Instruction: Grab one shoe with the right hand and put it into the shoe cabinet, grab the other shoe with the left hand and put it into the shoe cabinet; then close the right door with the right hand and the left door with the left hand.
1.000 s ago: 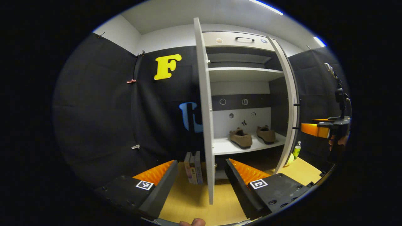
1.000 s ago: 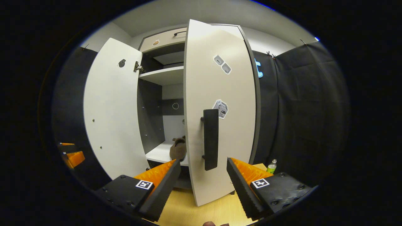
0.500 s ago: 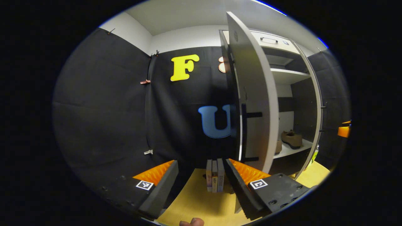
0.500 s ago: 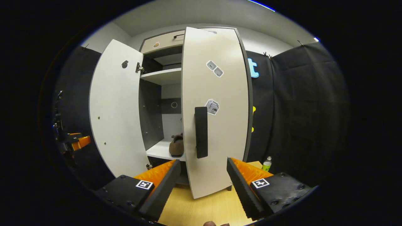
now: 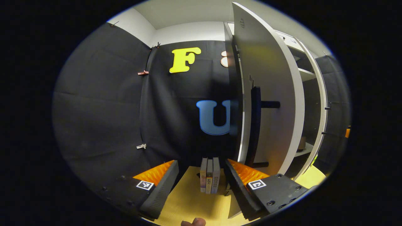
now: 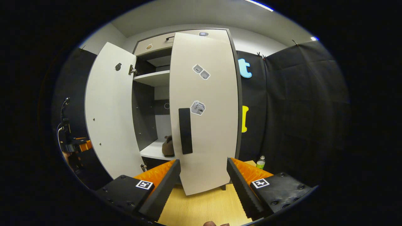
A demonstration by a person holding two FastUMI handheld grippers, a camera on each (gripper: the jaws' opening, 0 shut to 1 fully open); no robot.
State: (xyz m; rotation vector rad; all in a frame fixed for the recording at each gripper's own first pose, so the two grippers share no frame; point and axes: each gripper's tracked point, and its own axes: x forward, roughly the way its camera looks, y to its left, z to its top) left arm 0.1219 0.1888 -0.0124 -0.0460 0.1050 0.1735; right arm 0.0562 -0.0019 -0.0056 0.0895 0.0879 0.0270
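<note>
Both grippers gape wide, holding nothing: the right gripper (image 6: 203,171) faces the nearly closed right door (image 6: 207,125); the left gripper (image 5: 201,175) sits beside the half-open left door (image 5: 273,94); a shoe (image 6: 168,147) rests on the cabinet shelf (image 6: 154,152)

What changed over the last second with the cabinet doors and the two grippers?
The right door has swung further toward shut, leaving a narrower gap. The left gripper has moved round to the outer face of the left door, near its handle. Nothing was gripped or let go. Unchanged: the right gripper and left gripper keep their jaws open, and a shoe stays on the shelf.
</note>
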